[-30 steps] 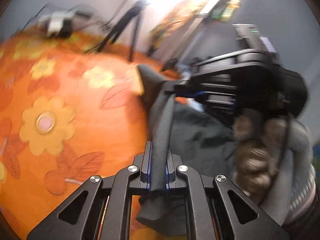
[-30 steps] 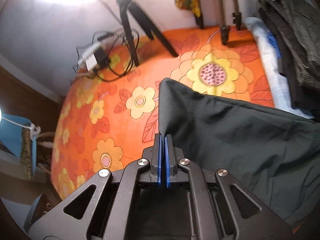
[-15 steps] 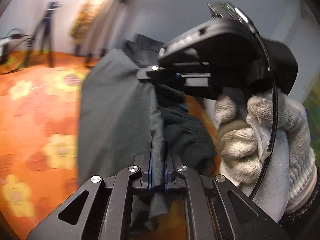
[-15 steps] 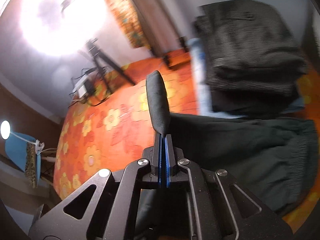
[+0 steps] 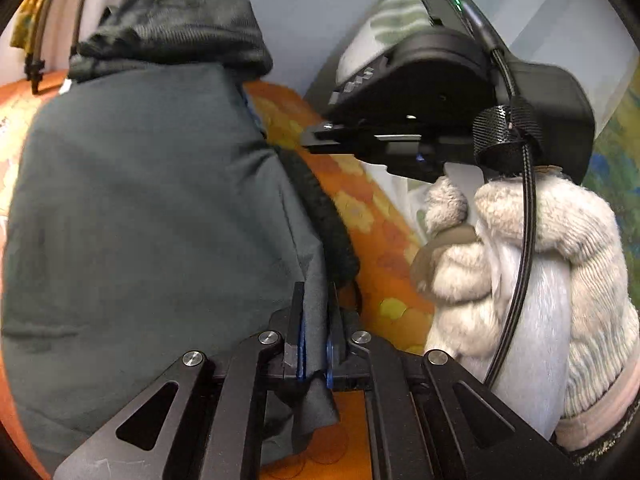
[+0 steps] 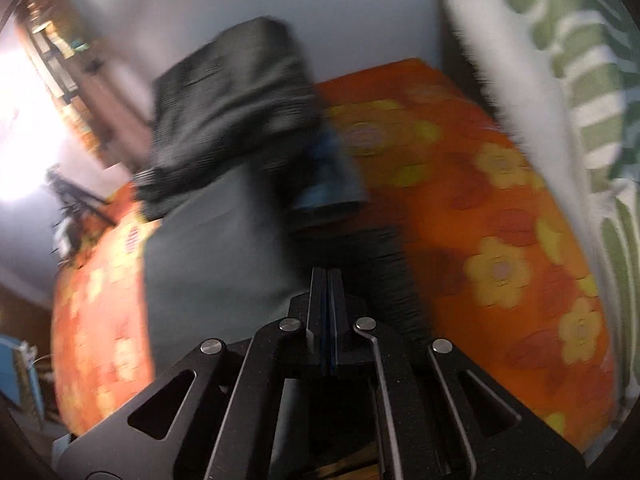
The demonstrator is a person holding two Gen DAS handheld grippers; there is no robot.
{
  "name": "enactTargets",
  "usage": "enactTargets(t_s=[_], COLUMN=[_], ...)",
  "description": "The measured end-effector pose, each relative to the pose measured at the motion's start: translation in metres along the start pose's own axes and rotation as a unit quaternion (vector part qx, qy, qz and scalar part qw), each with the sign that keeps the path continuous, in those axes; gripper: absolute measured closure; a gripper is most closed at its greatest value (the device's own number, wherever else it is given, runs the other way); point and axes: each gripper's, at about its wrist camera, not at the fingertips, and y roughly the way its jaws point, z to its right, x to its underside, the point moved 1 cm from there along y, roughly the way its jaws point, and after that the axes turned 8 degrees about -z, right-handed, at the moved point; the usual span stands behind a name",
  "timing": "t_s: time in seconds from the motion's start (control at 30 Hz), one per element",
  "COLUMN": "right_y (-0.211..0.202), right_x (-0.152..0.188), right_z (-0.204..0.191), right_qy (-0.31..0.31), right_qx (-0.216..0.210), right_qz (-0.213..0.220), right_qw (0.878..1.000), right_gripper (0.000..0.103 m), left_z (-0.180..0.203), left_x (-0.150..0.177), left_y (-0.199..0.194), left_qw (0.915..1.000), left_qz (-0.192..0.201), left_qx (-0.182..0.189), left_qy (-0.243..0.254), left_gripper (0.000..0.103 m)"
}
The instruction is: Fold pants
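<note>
Left gripper (image 5: 315, 322): jaws are pinched on a fold of the pants (image 5: 152, 208), with a scrap of the dark cloth hanging below them.

Pants: dark grey-green, laid over the bed cover (image 5: 360, 208) and doubled over; a black ribbed waistband (image 5: 324, 216) is seen along the right edge, just ahead of the left jaws. In the right wrist view, which is blurred, the pants (image 6: 212, 256) are spread ahead and to the left of the right gripper.

Right gripper (image 6: 327, 316): jaws are pressed together; whether cloth is caught between them cannot be told. In the left wrist view the same gripper (image 5: 316, 140) is held by a gloved hand (image 5: 520, 264), raised over the bed to the right of the pants.

Bed cover: orange, printed with yellow flowers.

Stack of folded dark clothes (image 5: 172, 36): placed beyond the pants, at the far edge of the bed.

Striped pillow (image 6: 560, 80): white and green, set along the right side of the bed.
</note>
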Motion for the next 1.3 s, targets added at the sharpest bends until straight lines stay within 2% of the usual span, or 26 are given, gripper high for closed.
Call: enactTargets(t_s=[0.1,0.23,0.33,0.37,0.4,0.5,0.53,0.57,0.6,0.63,0.73,0.87,0.97,1.03,1.13,1.2,1.27,1.3], right_y=[0.011,0.007,0.004,0.003,0.004,0.014,0.02,0.026,0.031,0.035,0.028,0.006,-0.003,0.001,0.009,0.003,-0.007,-0.011], right_x=[-0.001,-0.005,-0.014,-0.016,-0.019,-0.024,-0.024,-0.024,-0.024,-0.023,-0.021,-0.024,-0.029,-0.032,-0.032,-0.031,-0.029,-0.027], right_z=[0.029,0.032,0.019,0.015,0.007,-0.015,-0.02,-0.024,-0.026,-0.027,-0.027,-0.018,-0.003,0.009,0.023,0.032,0.043,0.043], right_qy=[0.042,0.033,0.015,0.007,-0.003,-0.044,-0.055,-0.063,-0.067,-0.068,-0.08,-0.088,-0.097,-0.094,-0.091,-0.077,-0.049,-0.046], right_qx=[-0.034,-0.112,-0.145,-0.151,-0.149,-0.128,-0.119,-0.113,-0.108,-0.103,-0.086,-0.028,0.006,0.03,0.052,0.043,0.003,-0.001], right_qz=[-0.012,0.007,0.009,0.01,0.01,-0.003,-0.013,-0.024,-0.037,-0.046,-0.037,-0.013,0.001,-0.007,-0.004,0.017,0.028,0.034], right_qw=[0.998,0.993,0.989,0.989,0.989,0.991,0.991,0.991,0.991,0.991,0.992,0.996,0.995,0.995,0.994,0.996,0.998,0.998], right_gripper=[0.102,0.102,0.082,0.063,0.053,0.054,0.059,0.081,0.098,0.098,0.1,0.101,0.101,0.101,0.1,0.098,0.095,0.094], left_z=[-0.003,-0.005,0.002,0.004,0.007,0.014,0.014,0.013,0.013,0.015,0.016,0.037,0.058,0.06,0.049,0.05,0.049,0.047], left_x=[0.001,0.004,0.004,0.004,0.004,0.003,0.003,0.003,0.001,-0.001,-0.007,-0.013,-0.018,-0.021,-0.021,-0.017,-0.011,-0.007], left_y=[0.004,0.005,0.005,0.003,0.002,0.003,0.004,0.005,0.007,0.008,0.012,0.018,0.034,0.044,0.052,0.045,0.037,0.034], left_qw=[1.0,0.9998,0.9996,0.9995,0.9994,0.9993,0.9993,0.9994,0.9994,0.9994,0.9995,0.9984,0.9971,0.9974,0.9974,0.9978,0.9977,0.9976], left_qz=[-0.004,-0.004,-0.005,-0.005,-0.004,-0.006,-0.008,-0.009,-0.01,-0.01,-0.012,-0.012,-0.026,-0.042,-0.069,-0.061,-0.058,-0.06], left_qx=[-0.002,-0.012,-0.017,-0.019,-0.021,-0.022,-0.021,-0.018,-0.017,-0.015,-0.003,0.011,0.014,0.014,0.018,0.011,0.006,0.005], left_qy=[0.001,0.014,0.02,0.025,0.028,0.031,0.03,0.028,0.027,0.029,0.028,0.054,0.07,0.056,0.012,0.024,0.034,0.035], left_gripper=[0.099,0.098,0.098,0.098,0.098,0.099,0.099,0.099,0.099,0.099,0.099,0.099,0.102,0.101,0.09,0.084,0.084,0.084])
